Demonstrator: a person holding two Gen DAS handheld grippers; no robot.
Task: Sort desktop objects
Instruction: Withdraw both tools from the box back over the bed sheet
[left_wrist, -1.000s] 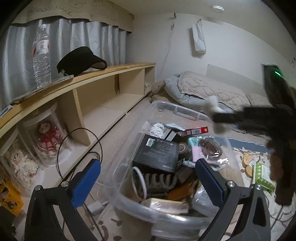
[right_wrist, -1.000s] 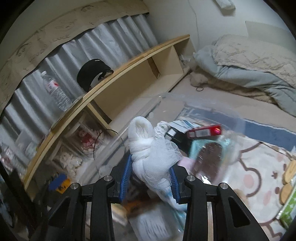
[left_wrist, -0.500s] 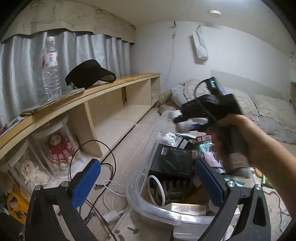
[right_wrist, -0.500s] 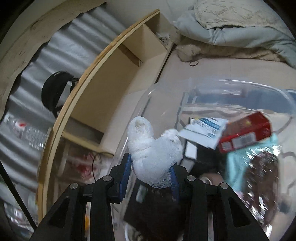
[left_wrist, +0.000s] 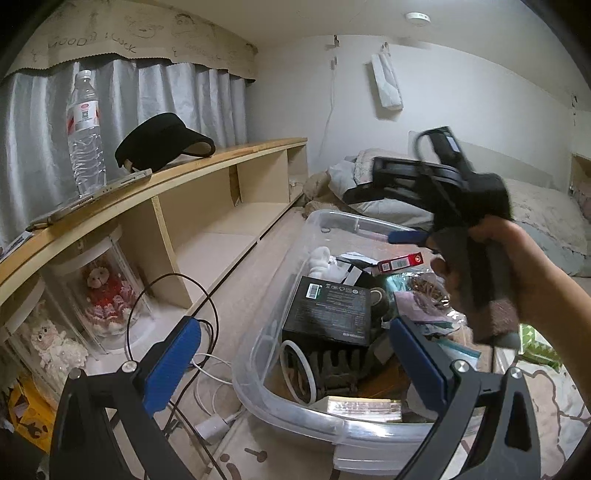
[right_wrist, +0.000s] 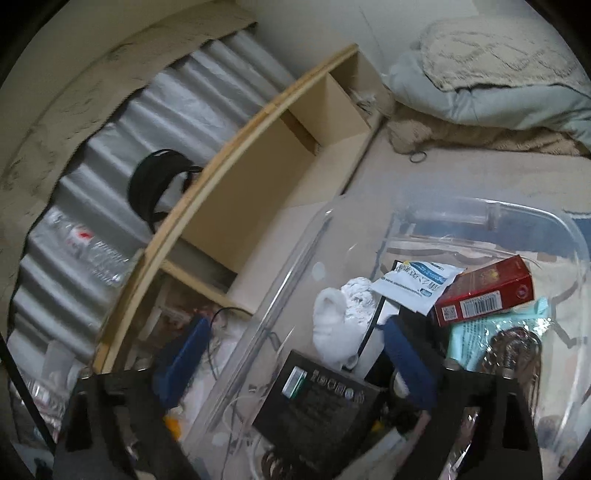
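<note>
A clear plastic bin (left_wrist: 255, 365) on the floor holds several items: a black box (left_wrist: 332, 310), a red box (left_wrist: 400, 262), a white mesh bundle (left_wrist: 321, 260). The bundle lies loose in the bin's far left corner in the right wrist view (right_wrist: 332, 325), beside a white sachet (right_wrist: 417, 284) and the red box (right_wrist: 487, 291). My right gripper (right_wrist: 295, 365) is open and empty just above the bundle; it also shows hand-held over the bin in the left wrist view (left_wrist: 410, 236). My left gripper (left_wrist: 291, 358) is open and empty over the bin's near edge.
A wooden shelf (left_wrist: 207, 158) runs along the left with a water bottle (left_wrist: 85, 129), a black visor (left_wrist: 162, 142) and tablets on top. Dolls in clear cases (left_wrist: 103, 295) stand beneath. White cables (left_wrist: 210, 373) lie by the bin. Bedding (left_wrist: 535, 214) lies behind.
My right gripper has opened and dropped the white mesh bundle into the bin's far left corner, then drawn back a little. My left gripper has barely moved.
</note>
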